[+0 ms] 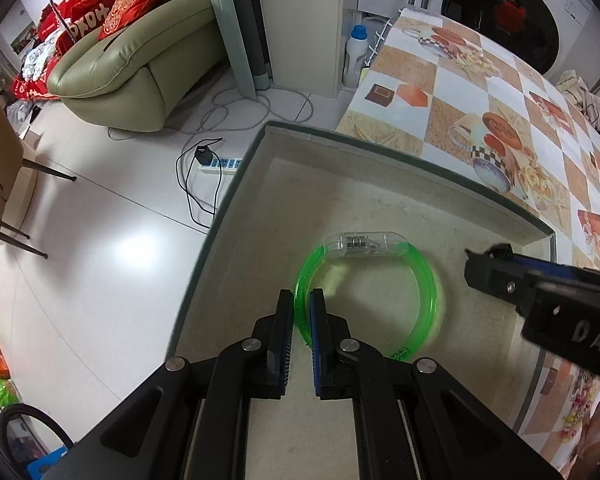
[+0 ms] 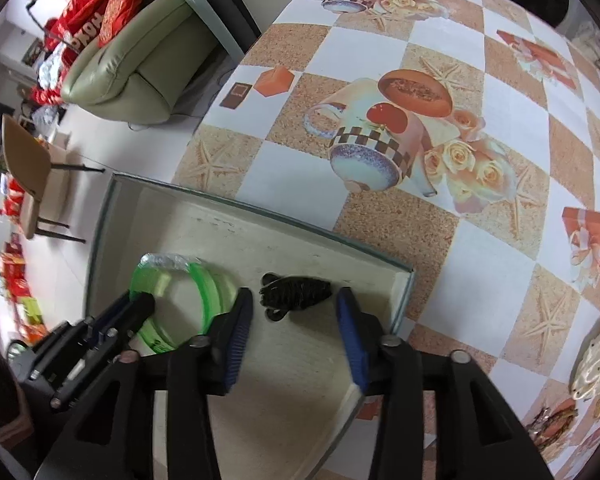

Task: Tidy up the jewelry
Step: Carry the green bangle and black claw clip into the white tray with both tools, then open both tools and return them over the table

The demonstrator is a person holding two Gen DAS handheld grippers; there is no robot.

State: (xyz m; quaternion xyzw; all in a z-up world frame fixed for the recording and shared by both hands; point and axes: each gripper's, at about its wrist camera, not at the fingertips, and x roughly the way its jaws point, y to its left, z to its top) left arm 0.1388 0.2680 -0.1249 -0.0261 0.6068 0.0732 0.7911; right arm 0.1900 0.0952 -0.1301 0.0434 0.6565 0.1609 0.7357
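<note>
A translucent green bracelet (image 1: 430, 292) with a clear clasp lies in a shallow beige tray (image 1: 340, 192). My left gripper (image 1: 302, 300) is shut on the bracelet's left side, the band pinched between its blue pads. In the right wrist view the bracelet (image 2: 204, 284) and the left gripper (image 2: 140, 304) show at the left. A black hair clip (image 2: 296, 292) lies in the tray (image 2: 260, 232) just ahead of my right gripper (image 2: 296, 304), which is open and empty. The right gripper also shows at the right of the left wrist view (image 1: 480, 264).
The tray sits at the corner of a table with a checkered printed cloth (image 2: 480, 128). A cream ornament (image 2: 596, 364) lies on the cloth at the far right. Beyond the table edge are floor, a power strip (image 1: 220, 165), a sofa (image 1: 140, 60) and a chair (image 1: 0, 168).
</note>
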